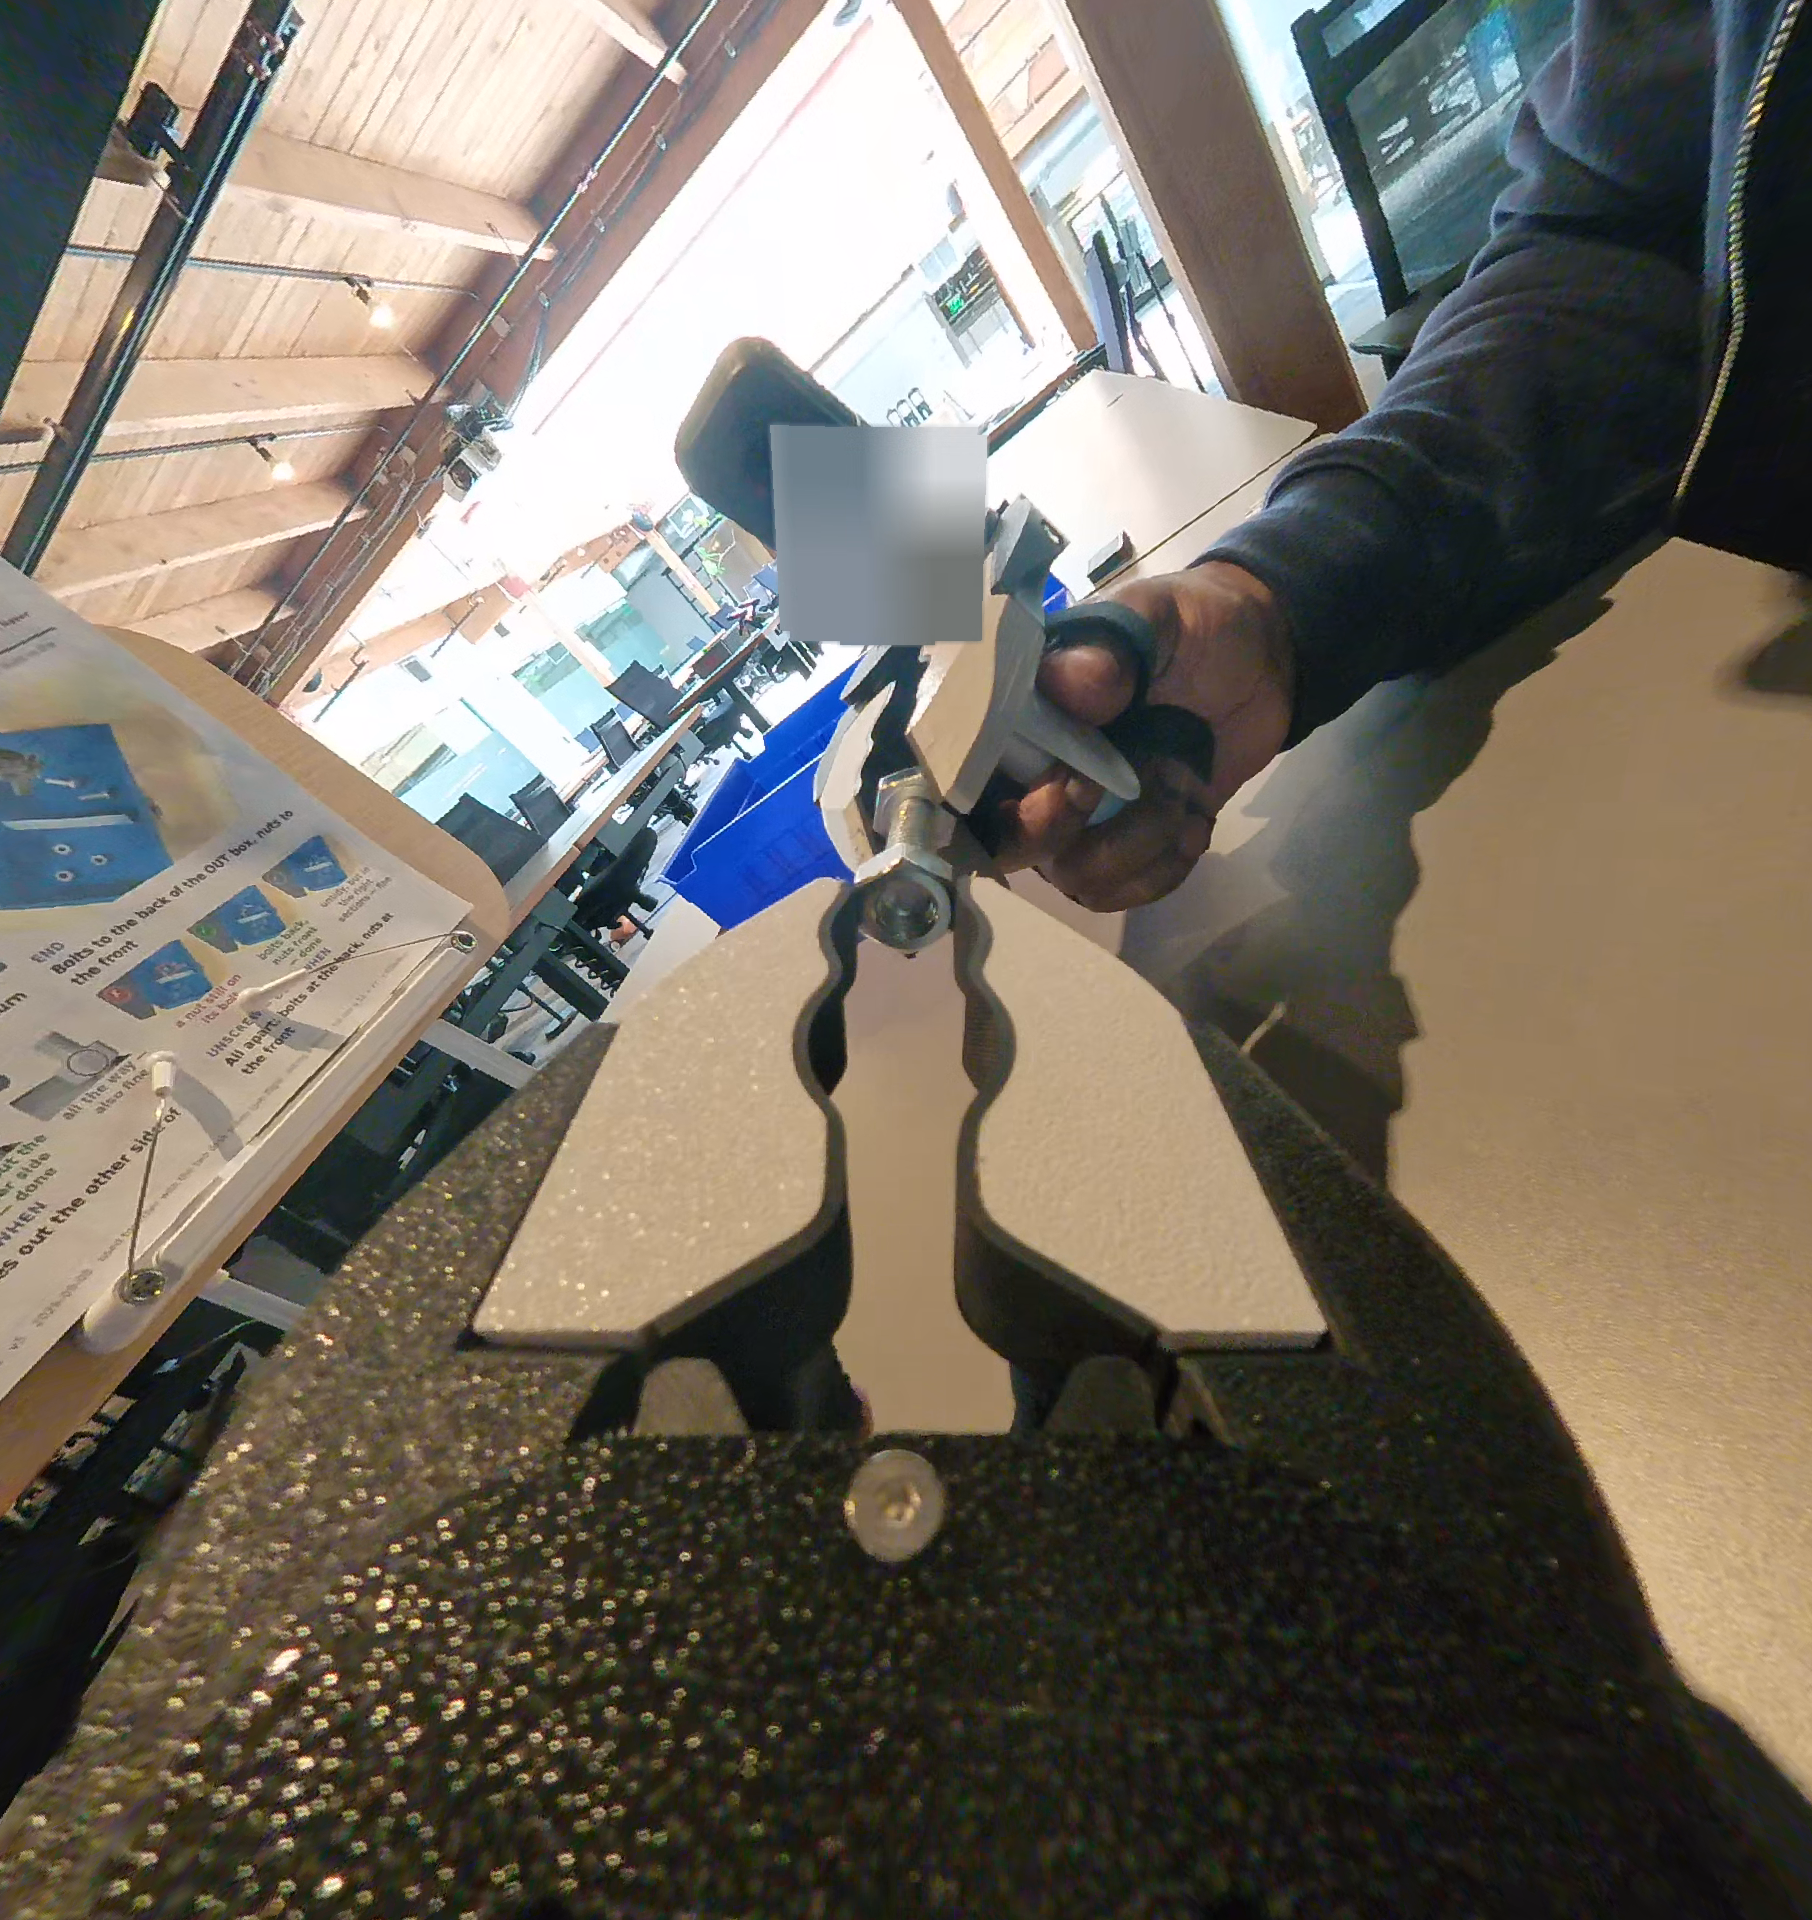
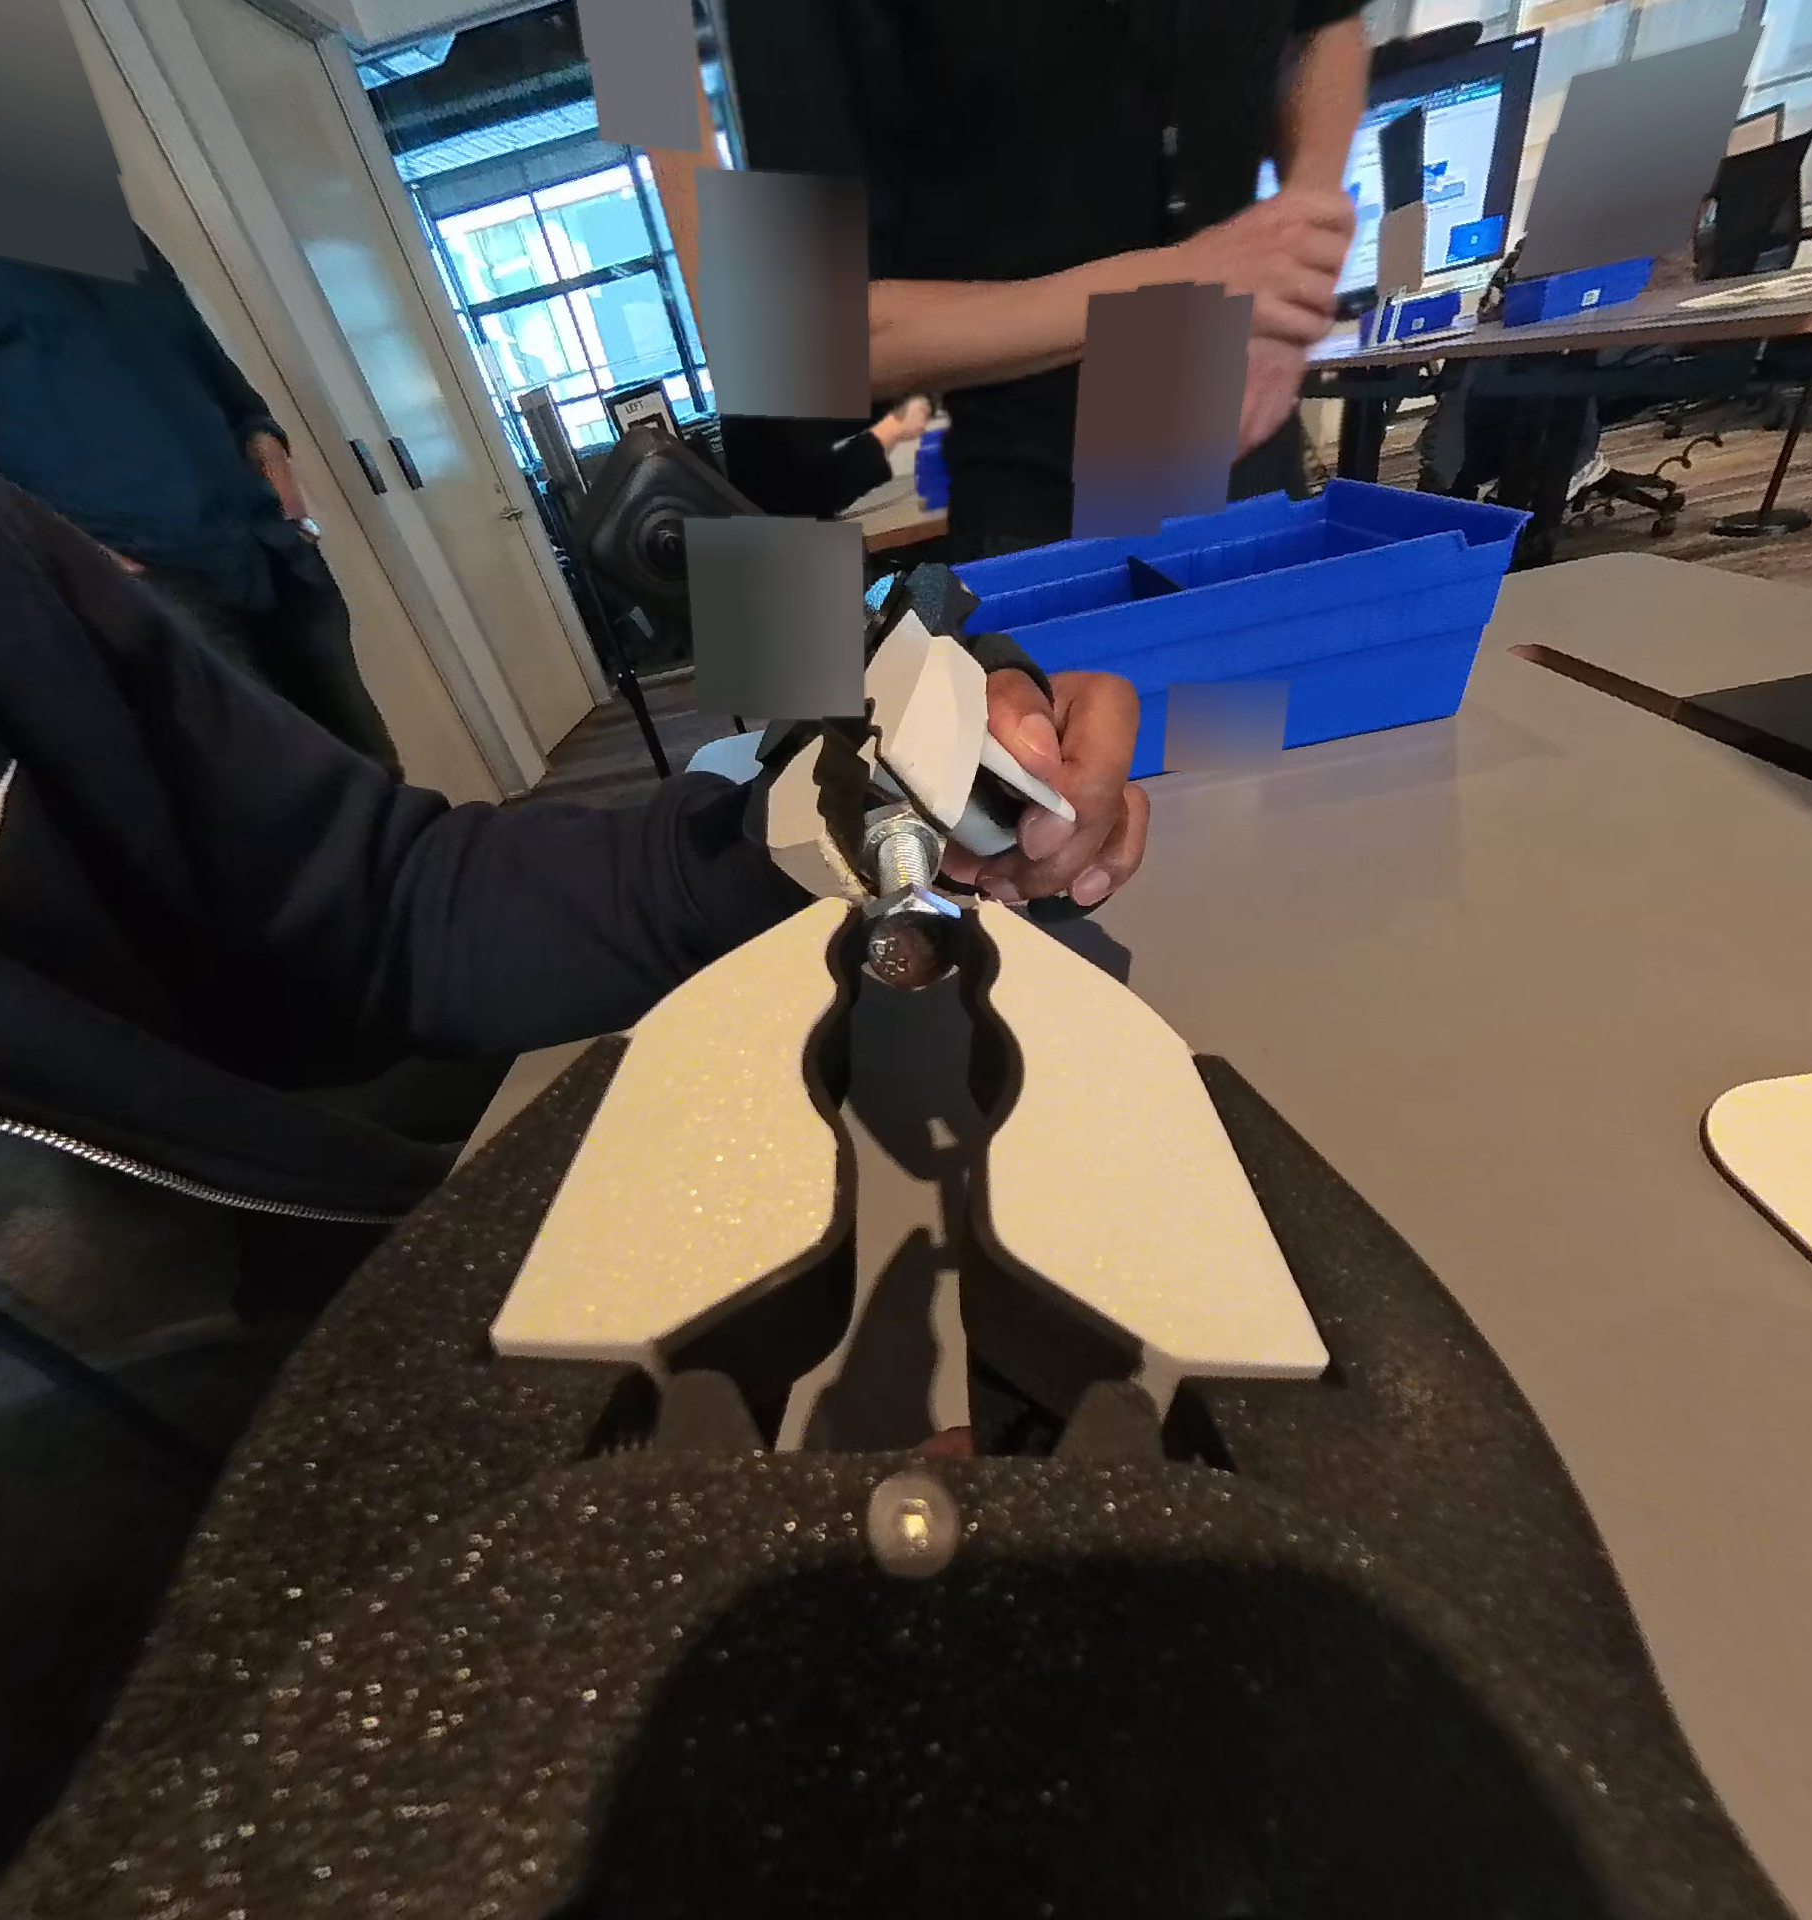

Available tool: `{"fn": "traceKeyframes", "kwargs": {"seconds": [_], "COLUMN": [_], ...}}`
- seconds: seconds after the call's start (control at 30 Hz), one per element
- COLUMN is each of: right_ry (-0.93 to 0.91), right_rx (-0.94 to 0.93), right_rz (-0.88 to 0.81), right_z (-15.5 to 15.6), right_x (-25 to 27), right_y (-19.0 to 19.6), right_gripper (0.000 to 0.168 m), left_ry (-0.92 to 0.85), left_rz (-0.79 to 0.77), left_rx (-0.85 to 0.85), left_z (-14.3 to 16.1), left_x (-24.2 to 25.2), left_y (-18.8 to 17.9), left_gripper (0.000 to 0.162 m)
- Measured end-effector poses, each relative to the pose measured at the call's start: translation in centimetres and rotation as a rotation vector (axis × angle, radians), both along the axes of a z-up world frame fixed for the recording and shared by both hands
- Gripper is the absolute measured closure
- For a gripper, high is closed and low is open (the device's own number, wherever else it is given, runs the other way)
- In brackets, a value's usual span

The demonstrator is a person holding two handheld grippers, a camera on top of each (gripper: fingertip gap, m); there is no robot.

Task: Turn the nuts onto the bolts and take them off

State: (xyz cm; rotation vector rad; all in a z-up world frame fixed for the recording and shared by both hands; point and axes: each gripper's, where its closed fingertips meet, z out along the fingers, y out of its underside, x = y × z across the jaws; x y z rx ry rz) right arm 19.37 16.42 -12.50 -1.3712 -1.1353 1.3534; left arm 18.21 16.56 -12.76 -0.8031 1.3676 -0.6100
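Observation:
A silver bolt hangs in the air between my two grippers, above the grey table. My right gripper is shut on the bolt's hex head. My left gripper is shut on a hex nut that sits on the far tip of the thread. The grippers face each other tip to tip. The left wrist view shows the right gripper in a hand. The right wrist view shows the left gripper with the nut.
A blue divided bin stands on the table behind the grippers, also seen in the left wrist view. An instruction sheet on a wooden board stands at the left. A white pad lies at the right edge. A person stands beyond the table. Less than 4 cm separates the two grippers' tips.

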Motion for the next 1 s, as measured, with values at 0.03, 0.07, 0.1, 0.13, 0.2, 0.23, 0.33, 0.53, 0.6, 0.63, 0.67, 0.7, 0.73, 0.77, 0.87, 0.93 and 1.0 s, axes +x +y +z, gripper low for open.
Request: {"fn": "traceKeyframes", "kwargs": {"seconds": [0.03,0.07,0.1,0.13,0.2,0.23,0.33,0.53,0.6,0.63,0.67,0.7,0.73,0.77,0.87,0.93,1.0], "right_ry": [0.0,0.0,-0.001,-0.001,-0.001,-0.001,0.0,0.005,0.005,0.005,0.005,0.006,0.007,0.007,0.007,0.009,0.013], "right_rx": [-0.001,-0.001,0.0,0.0,0.0,0.0,-0.003,-0.02,-0.019,-0.018,-0.017,-0.017,-0.017,-0.018,-0.017,-0.019,-0.026], "right_rz": [0.0,0.0,0.0,0.0,0.0,0.0,0.003,0.011,0.011,0.011,0.01,0.01,0.011,0.011,0.012,0.013,0.016], "right_z": [-0.01,-0.01,-0.01,-0.01,-0.01,-0.01,-0.01,-0.04,-0.03,-0.01,0.0,0.0,0.0,0.01,0.02,0.02,-0.03], "right_x": [0.0,0.01,0.01,0.02,0.03,0.03,0.02,-0.02,-0.02,0.0,0.0,0.01,0.01,0.02,0.04,0.06,0.06], "right_y": [0.01,0.01,0.01,0.01,0.02,0.01,-0.04,-0.08,-0.1,-0.11,-0.1,-0.1,-0.11,-0.11,-0.14,-0.14,-0.12], "right_gripper": [0.152,0.152,0.152,0.152,0.152,0.152,0.152,0.151,0.152,0.152,0.152,0.152,0.152,0.152,0.152,0.152,0.152], "left_ry": [0.0,-0.001,-0.002,-0.002,-0.003,-0.002,0.0,0.022,0.023,0.021,0.021,0.021,0.021,0.021,0.02,0.018,0.021], "left_rz": [0.0,0.0,0.0,-0.001,-0.002,-0.002,-0.003,0.01,0.01,0.01,0.01,0.01,0.01,0.01,0.008,0.007,0.007], "left_rx": [-0.001,-0.002,-0.003,-0.005,-0.007,-0.007,-0.003,0.027,0.029,0.028,0.028,0.028,0.028,0.028,0.026,0.025,0.024], "left_z": [0.0,0.0,-0.01,-0.02,-0.01,-0.01,0.0,-0.03,-0.02,0.0,0.0,0.01,0.02,0.02,0.03,0.03,-0.01], "left_x": [0.0,0.01,0.02,0.03,0.04,0.05,0.05,0.0,0.0,0.01,0.02,0.03,0.03,0.04,0.06,0.08,0.08], "left_y": [0.01,0.01,0.02,0.02,0.02,0.02,-0.01,-0.02,-0.04,-0.04,-0.04,-0.04,-0.04,-0.04,-0.07,-0.07,-0.06], "left_gripper": [0.145,0.145,0.145,0.145,0.145,0.145,0.145,0.145,0.145,0.145,0.145,0.145,0.145,0.145,0.145,0.145,0.145]}}
